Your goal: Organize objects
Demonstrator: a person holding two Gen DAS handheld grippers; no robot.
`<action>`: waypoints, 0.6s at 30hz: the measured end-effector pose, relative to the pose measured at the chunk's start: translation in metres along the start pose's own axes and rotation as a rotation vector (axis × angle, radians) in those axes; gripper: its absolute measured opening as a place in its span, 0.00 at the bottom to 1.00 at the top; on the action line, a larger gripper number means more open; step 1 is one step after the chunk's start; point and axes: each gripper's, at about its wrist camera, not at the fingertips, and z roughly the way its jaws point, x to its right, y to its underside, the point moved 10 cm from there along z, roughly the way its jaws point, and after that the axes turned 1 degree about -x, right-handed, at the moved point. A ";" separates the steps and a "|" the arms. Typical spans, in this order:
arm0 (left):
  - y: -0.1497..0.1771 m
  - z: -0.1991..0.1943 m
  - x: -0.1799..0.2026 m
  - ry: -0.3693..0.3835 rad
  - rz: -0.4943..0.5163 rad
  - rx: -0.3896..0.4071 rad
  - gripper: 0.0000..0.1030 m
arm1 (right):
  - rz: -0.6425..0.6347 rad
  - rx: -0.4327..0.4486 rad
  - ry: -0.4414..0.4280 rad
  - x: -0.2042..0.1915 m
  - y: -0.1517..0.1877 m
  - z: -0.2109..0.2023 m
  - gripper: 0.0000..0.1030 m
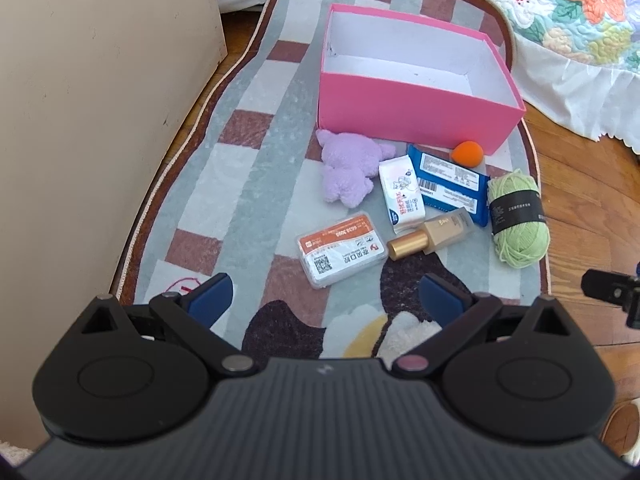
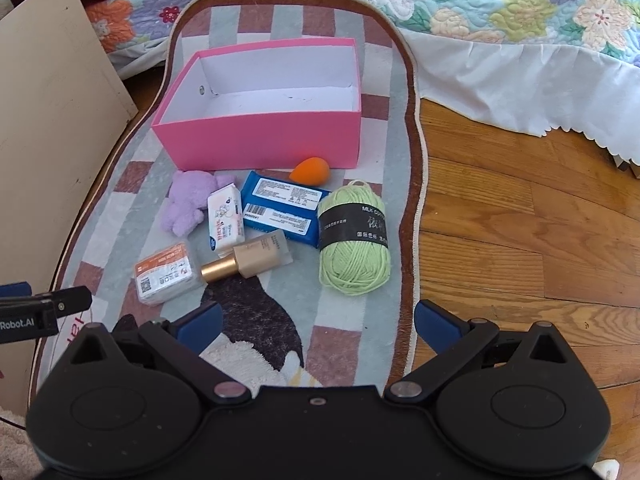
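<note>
Currently, the open pink cardboard box (image 1: 416, 112) with its white interior stands empty on the checked grey, white and brown rug (image 1: 248, 168), which lies on the wooden floor (image 2: 520, 240). All loose items lie on the rug on the near side of this box.

- The orange egg-shaped makeup sponge (image 1: 467, 153) lies just beside the box's near wall, toward its right corner.
- The lilac plush toy (image 1: 346, 172) lies near the box's near-left corner.
- The blue flat wipes packet (image 1: 450, 184) lies in front of the box, directly nearer than the sponge.
- The small white tissue packet (image 1: 401, 194) lies between the plush toy and the blue packet and overlaps the blue packet's left edge.
- The beige foundation bottle with a gold cap (image 1: 432, 234) lies on its side, nearer than both packets, cap pointing left.
- The clear plastic case with an orange-and-white label (image 1: 340, 250) lies left of the bottle cap, farthest from the box.
- The light green yarn ball with a black paper band (image 1: 518, 216) lies right of the blue packet, near the rug's right edge.

The left gripper (image 1: 326, 300) hovers well short of the items; its jaws stand fully apart and hold nothing. The right gripper (image 2: 318, 324) hovers likewise, jaws fully apart and empty.

A flowered quilt (image 2: 480, 0) with a white frill hangs beyond the box.
</note>
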 end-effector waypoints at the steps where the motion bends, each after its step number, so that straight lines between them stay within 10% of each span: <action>1: -0.001 -0.002 0.000 0.001 0.000 0.004 0.98 | -0.003 -0.002 -0.001 -0.001 0.000 0.000 1.00; 18: -0.001 -0.011 0.012 0.006 0.032 0.004 0.97 | -0.072 0.017 0.043 -0.004 0.001 -0.002 1.00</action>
